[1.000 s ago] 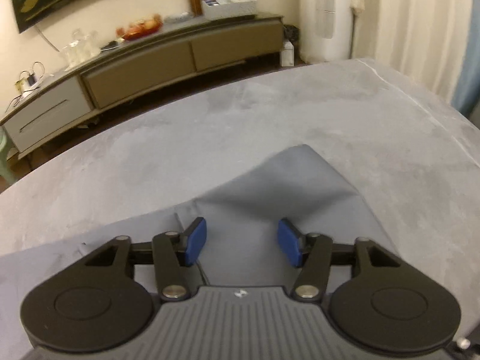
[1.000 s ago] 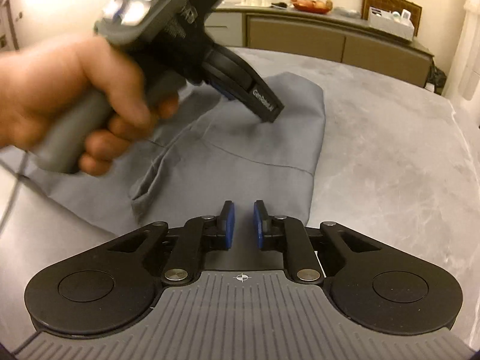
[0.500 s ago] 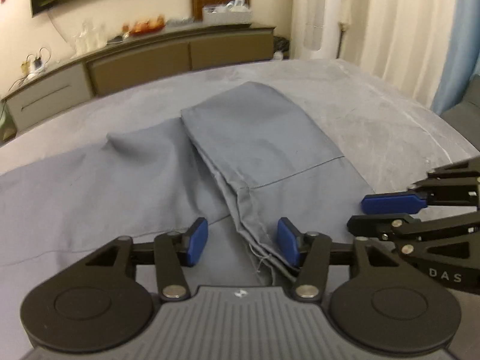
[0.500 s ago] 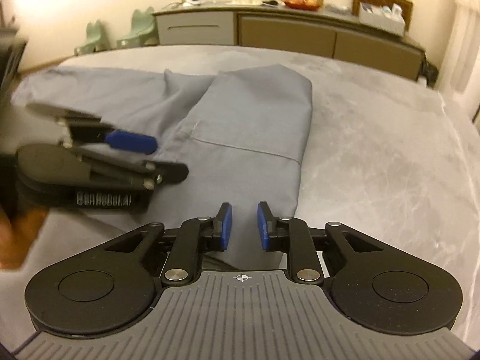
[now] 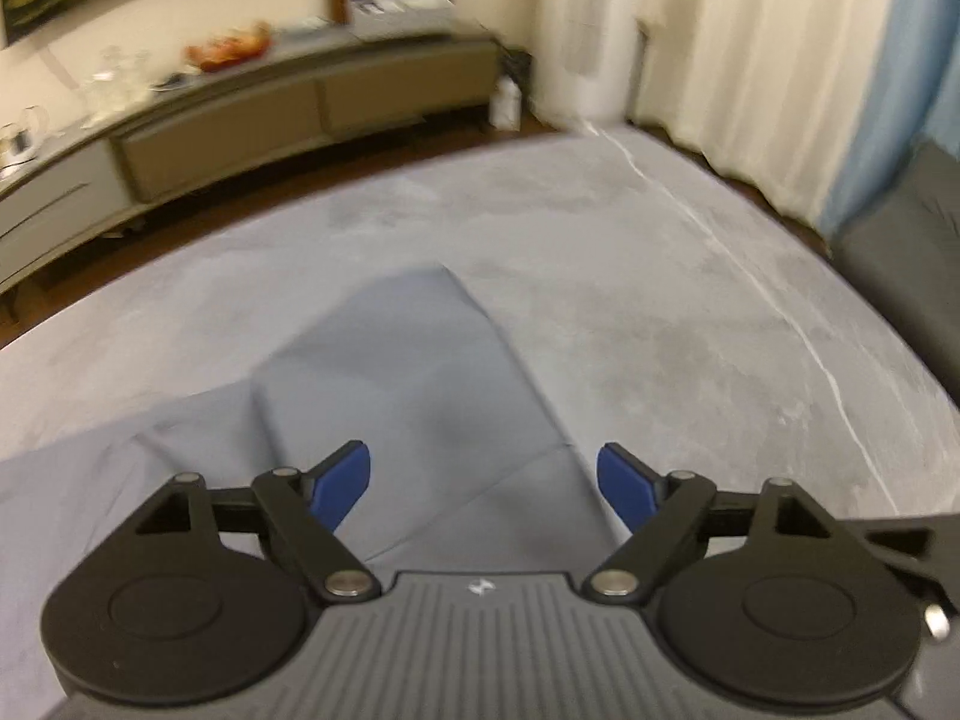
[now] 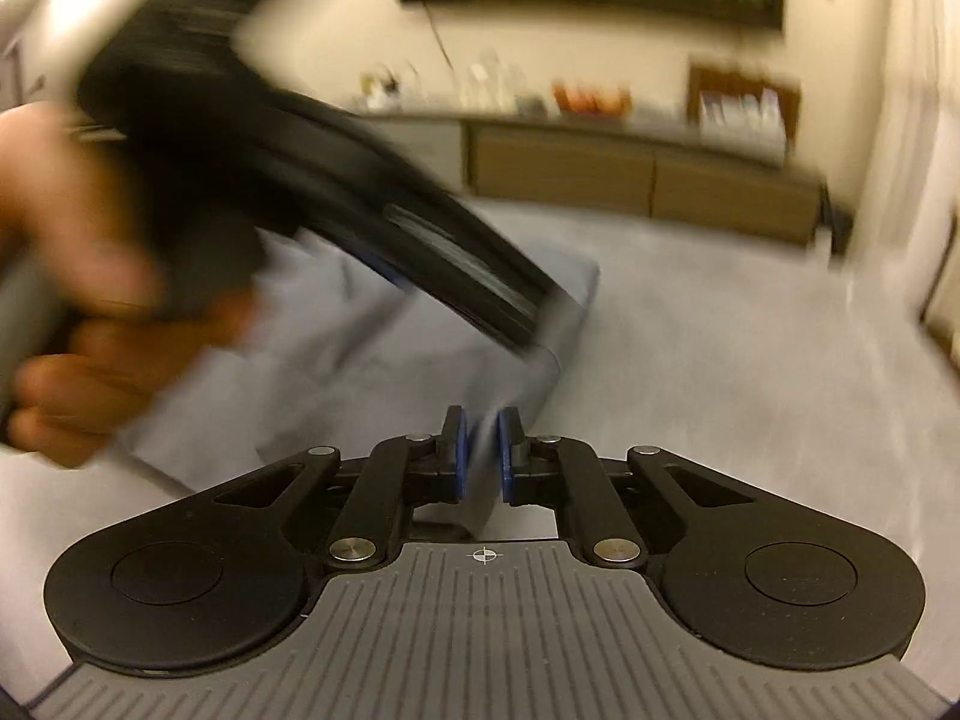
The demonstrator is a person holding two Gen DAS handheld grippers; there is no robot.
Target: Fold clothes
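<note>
A grey-blue garment (image 5: 408, 372) lies partly folded on the grey table (image 5: 660, 276). My left gripper (image 5: 483, 486) is open wide just above the garment's folded part, holding nothing. In the right wrist view the garment (image 6: 420, 360) is blurred by motion. My right gripper (image 6: 480, 456) has its blue pads nearly together with a strip of the garment's cloth between them. The left gripper's black body and the hand holding it (image 6: 120, 324) cross that view above the cloth.
A long low sideboard (image 5: 300, 102) with bottles, a fruit bowl and a box stands along the far wall. Curtains (image 5: 750, 60) hang at the right, with a dark sofa (image 5: 900, 228) below them. The table's far edge (image 5: 420, 162) curves in front of the sideboard.
My left gripper has opened wider and swung back over the folded part. My right gripper has closed in on the cloth's edge and lifted; both views are motion-blurred.
</note>
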